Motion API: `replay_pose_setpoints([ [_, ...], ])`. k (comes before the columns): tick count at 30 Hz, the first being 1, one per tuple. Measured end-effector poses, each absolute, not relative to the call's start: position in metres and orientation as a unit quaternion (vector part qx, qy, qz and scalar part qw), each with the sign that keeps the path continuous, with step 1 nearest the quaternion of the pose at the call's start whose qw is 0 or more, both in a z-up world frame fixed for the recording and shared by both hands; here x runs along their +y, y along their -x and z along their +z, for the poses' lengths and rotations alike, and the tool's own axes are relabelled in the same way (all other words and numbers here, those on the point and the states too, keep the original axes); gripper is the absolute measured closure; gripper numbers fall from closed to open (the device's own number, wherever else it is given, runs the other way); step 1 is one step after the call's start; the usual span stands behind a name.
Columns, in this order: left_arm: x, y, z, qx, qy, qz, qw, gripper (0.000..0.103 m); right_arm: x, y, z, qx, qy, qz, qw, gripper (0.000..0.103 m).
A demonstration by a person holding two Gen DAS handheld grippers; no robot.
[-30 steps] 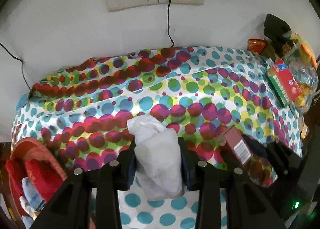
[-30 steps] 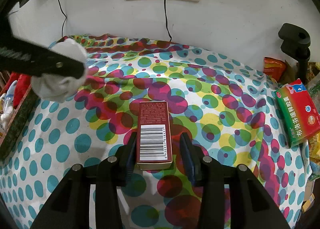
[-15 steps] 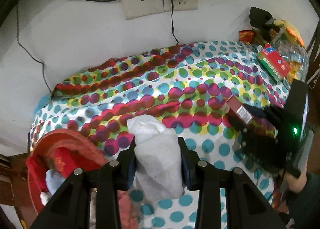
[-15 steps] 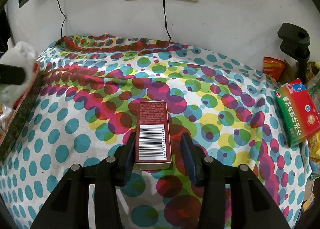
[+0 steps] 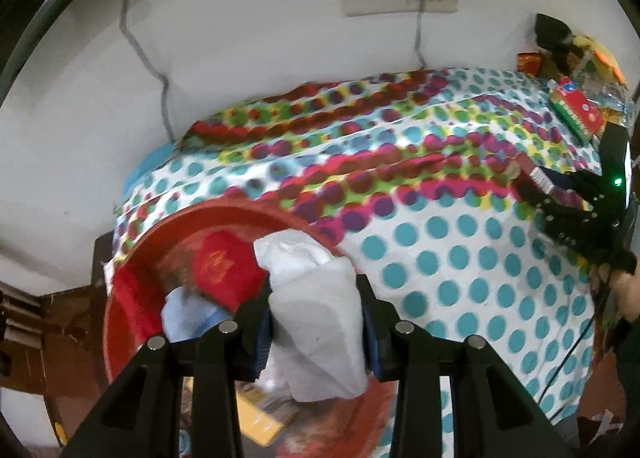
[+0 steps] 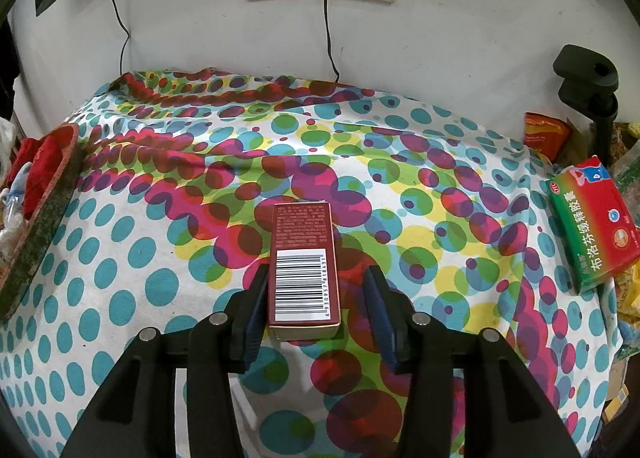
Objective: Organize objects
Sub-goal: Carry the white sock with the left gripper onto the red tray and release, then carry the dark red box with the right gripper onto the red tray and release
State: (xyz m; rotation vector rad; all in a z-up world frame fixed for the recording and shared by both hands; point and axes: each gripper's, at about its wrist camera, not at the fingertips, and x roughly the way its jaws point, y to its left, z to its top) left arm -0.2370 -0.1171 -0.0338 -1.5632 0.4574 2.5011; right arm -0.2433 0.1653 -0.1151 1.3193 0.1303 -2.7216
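Closest in, the left gripper (image 5: 316, 322) is clamped on a white cloth (image 5: 316, 322), a soft floppy wad that squishes between the pads and droops out below, so it looks light and hard to drop as long as the bulk stays pinched in the middle. It hangs right over the red basin (image 5: 124, 322), which already holds red cloth and a pale blue bit; I'd guess that's where it goes. Over on the right gripper (image 6: 316, 298), the jaws are opening around a dark red box (image 6: 304, 266) lying flat on the dotted tablecloth (image 6: 120, 258). There's a clear gap on the right pad side, and I can't tell if the left pad still touches. The box looks like stiff light cardboard, easiest taken across its long sides. Its top shows a barcode; the small print above is too tiny to read. Further right sits a green-red medicine box (image 6: 592, 226) with Chinese lettering and an OTC mark.
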Motion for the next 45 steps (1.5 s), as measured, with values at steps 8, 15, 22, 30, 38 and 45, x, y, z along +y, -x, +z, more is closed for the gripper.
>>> replay_pose_setpoints([
  [8,-0.169,0.231,-0.039,0.129,0.534,0.834,0.05,0.066,0.166,0.244,-0.115,0.044,-0.436,-0.898,0.052,0.056],
  [15,-0.216,0.228,-0.046,0.107,0.546,0.831,0.018,0.066,0.167,0.243,-0.115,0.045,-0.436,-0.898,0.051,0.055],
  [22,-0.265,0.226,-0.051,0.073,0.559,0.826,-0.013,0.066,0.169,0.244,-0.116,0.046,-0.436,-0.897,0.05,0.053],
  [30,-0.296,0.221,-0.068,0.056,0.577,0.814,-0.028,0.062,0.168,0.245,-0.115,0.045,-0.436,-0.897,0.05,0.051],
  [38,-0.3,0.215,-0.075,0.049,0.589,0.806,-0.023,0.053,0.17,0.245,-0.116,0.046,-0.437,-0.897,0.044,0.048],
  [45,-0.294,0.19,-0.051,0.066,0.558,0.826,-0.042,0.052,0.171,0.244,-0.115,0.037,-0.438,-0.897,0.049,0.048],
])
